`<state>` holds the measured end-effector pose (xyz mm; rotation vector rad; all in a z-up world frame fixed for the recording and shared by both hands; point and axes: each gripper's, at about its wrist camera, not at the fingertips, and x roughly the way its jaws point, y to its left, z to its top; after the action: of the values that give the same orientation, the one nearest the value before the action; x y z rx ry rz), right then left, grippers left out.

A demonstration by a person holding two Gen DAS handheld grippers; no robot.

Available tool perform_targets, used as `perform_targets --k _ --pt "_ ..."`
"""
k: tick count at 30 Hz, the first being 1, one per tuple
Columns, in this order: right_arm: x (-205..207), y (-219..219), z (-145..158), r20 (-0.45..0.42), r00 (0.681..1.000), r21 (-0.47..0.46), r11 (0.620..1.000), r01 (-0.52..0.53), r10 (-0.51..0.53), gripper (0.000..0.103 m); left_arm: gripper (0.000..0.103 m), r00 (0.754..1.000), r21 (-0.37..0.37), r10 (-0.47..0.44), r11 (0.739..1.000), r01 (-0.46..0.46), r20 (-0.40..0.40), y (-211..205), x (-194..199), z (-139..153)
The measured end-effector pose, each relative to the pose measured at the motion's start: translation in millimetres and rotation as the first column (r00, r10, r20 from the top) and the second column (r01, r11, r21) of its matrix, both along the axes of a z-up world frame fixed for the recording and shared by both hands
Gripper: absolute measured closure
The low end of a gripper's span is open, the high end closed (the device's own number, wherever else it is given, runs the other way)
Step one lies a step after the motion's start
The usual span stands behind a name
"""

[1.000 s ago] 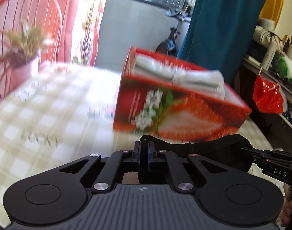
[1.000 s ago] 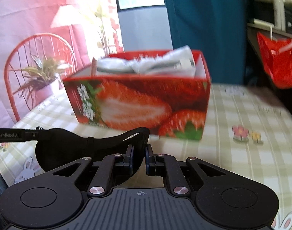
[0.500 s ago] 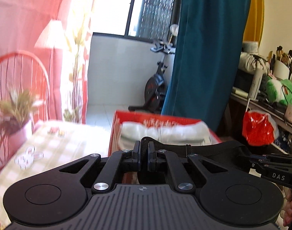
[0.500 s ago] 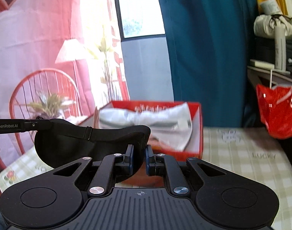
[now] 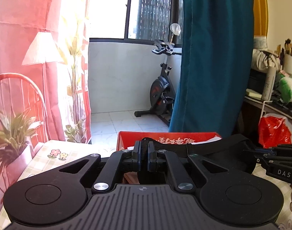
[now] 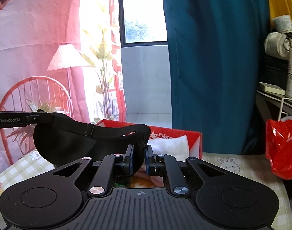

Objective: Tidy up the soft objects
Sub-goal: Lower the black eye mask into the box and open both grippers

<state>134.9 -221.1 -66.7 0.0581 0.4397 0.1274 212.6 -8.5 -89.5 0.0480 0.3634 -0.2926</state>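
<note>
The left tool (image 5: 144, 158) is clamping tight on one end of a black sleep mask (image 5: 218, 149), and the right tool (image 6: 139, 159) is pinching the mask's (image 6: 73, 143) other end, so the mask is hanging stretched between the two, clear of the surface (image 6: 247, 164). In the left wrist view the mask is running off toward 3 o'clock, where the right tool is showing at the edge. In the right wrist view it is bulging toward 9 o'clock, meeting the left tool there. A red box (image 6: 193, 140) holding white folded cloth (image 6: 174, 143) is sitting on the checked surface just beyond both tools, at 12 o'clock. A red plastic bag (image 6: 282, 149) is lying at 3 o'clock.
</note>
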Motion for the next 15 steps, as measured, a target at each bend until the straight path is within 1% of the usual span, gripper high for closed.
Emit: perform_targets --k 7,12,15 --pt "37.4 -4.6 -10.6 -0.029 0.999 -0.001 1.000 0.027 -0.027 0.092 0.096 0.999 0.026 -0.001 1.000 0.002 -0.032 -11.0 40.4 -3.9" --pt "58.5 -6.3 -22.5 -0.052 0.997 -0.008 0.998 0.057 -0.057 0.092 0.096 0.998 0.048 -0.012 0.999 0.015 -0.069 -16.9 60.1 -15.1" --pt "65.5 -3.3 -31.7 -0.077 0.996 -0.011 0.999 0.052 -0.053 0.093 0.096 0.995 0.067 -0.023 0.997 0.030 -0.100 -19.7 68.5 -24.4"
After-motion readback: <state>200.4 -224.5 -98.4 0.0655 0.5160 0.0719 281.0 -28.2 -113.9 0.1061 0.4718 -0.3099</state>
